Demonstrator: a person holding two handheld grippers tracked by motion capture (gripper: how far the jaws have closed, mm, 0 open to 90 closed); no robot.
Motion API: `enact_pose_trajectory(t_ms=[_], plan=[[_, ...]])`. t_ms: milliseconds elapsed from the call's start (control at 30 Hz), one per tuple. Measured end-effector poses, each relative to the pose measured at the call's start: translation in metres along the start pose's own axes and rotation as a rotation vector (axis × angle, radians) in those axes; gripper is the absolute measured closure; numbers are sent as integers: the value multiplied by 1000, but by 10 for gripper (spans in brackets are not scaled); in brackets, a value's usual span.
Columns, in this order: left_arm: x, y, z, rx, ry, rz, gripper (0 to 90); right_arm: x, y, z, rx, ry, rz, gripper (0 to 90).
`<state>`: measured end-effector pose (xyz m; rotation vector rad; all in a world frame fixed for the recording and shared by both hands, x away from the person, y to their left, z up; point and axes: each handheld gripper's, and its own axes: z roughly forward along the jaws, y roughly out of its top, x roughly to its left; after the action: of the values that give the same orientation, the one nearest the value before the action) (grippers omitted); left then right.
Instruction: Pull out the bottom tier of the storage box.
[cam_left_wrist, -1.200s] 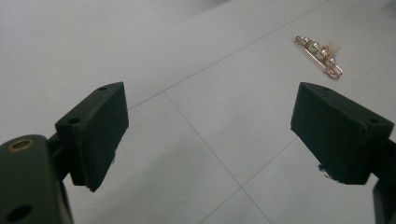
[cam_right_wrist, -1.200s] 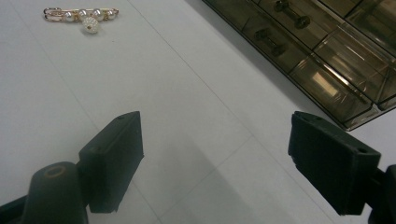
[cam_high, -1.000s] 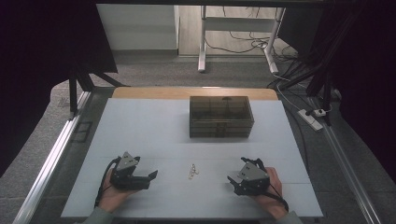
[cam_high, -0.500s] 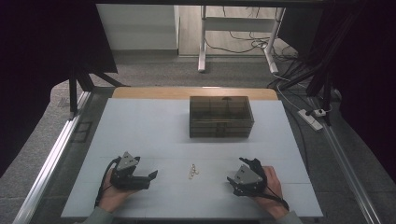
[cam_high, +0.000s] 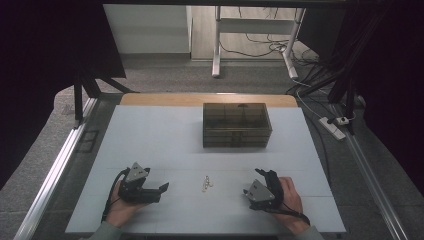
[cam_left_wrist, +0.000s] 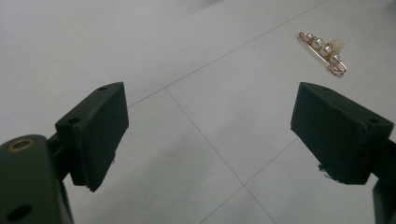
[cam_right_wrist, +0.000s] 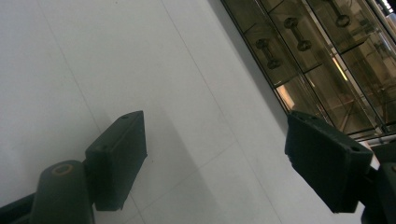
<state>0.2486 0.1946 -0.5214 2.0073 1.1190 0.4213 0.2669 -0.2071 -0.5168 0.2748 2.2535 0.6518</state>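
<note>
A small gold pin with pearls lies on the white table near its front edge, between my two hands. My left gripper rests on the table to the pin's left and points toward it. In the left gripper view it is open, with the pin farther off at the upper right. My right gripper sits to the pin's right, held in a hand. In the right gripper view it is open and holds nothing.
A smoky see-through drawer box stands at the middle back of the table. Its drawer fronts with small knobs fill the upper right of the right gripper view. A metal rail runs along the table's left side.
My right hand and gripper have shifted slightly and turned a little. The left gripper and the pin stay where they were.
</note>
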Motion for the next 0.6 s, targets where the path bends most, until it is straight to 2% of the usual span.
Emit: enact_pose_trajectory(t_ms=[100, 267, 600], plan=[[0, 0, 0, 0, 1, 1, 123, 1, 0, 0, 3, -5, -9, 205], [0, 0, 0, 0, 2, -2, 122, 3, 3, 1, 17, -22, -54, 210], [0, 0, 0, 1, 4, 1, 122, 6, 7, 4, 12, -34, -72, 215]])
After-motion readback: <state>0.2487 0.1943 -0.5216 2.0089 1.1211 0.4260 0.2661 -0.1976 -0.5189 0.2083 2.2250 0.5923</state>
